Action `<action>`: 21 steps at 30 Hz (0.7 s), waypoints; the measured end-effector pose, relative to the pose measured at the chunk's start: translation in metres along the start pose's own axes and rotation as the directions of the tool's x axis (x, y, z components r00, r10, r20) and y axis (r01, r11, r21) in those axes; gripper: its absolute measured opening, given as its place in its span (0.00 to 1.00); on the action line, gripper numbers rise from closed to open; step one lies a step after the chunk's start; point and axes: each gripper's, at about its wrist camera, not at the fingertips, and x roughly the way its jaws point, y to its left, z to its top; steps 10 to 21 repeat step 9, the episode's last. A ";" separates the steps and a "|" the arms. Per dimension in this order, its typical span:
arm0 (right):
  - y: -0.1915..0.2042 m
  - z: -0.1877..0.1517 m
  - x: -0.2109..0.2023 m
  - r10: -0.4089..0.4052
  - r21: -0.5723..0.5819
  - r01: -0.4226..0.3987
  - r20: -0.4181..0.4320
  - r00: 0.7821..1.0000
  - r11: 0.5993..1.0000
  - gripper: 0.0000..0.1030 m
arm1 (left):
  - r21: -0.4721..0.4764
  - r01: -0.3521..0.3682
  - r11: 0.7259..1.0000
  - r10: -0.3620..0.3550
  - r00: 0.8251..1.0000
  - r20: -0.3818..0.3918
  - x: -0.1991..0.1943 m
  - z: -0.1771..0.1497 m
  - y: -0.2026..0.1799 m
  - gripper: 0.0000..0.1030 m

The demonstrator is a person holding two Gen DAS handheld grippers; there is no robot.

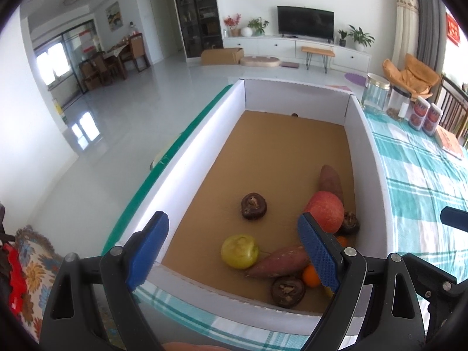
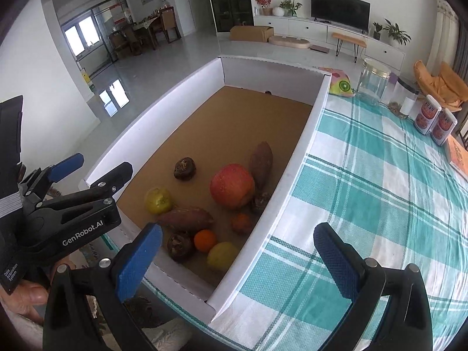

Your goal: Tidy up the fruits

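A white cardboard box point(image 1: 377, 158) point(image 2: 310, 146) with a brown floor holds the fruit in its near right corner. A red apple point(image 1: 324, 212) point(image 2: 232, 185) lies against a sweet potato point(image 1: 330, 180) point(image 2: 261, 163). A yellow-green apple point(image 1: 239, 251) point(image 2: 158, 200) touches another sweet potato point(image 1: 278, 261) point(image 2: 185, 219). An orange point(image 1: 310, 276) point(image 2: 205, 240), a lemon point(image 2: 222, 256) and dark round fruits point(image 1: 253, 206) point(image 2: 185, 169) lie around them. My left gripper point(image 1: 232, 225) point(image 2: 99, 165) hangs open and empty over the box's near left corner. My right gripper point(image 2: 238, 234) is open and empty above the near right wall.
The box sits on a teal checked tablecloth point(image 2: 380, 190). At the cloth's far right stand two glass jars point(image 2: 373, 83), two red-labelled cans point(image 2: 427, 118) and an orange book point(image 2: 459, 158). A hand point(image 2: 26, 295) holds the left gripper. Beyond the table is open floor.
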 end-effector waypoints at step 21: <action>0.003 0.002 0.002 -0.004 -0.012 0.004 0.002 1.000 1.000 1.00 | -0.016 0.006 1.000 -0.006 1.000 -0.015 -0.001 -0.003 0.004 0.91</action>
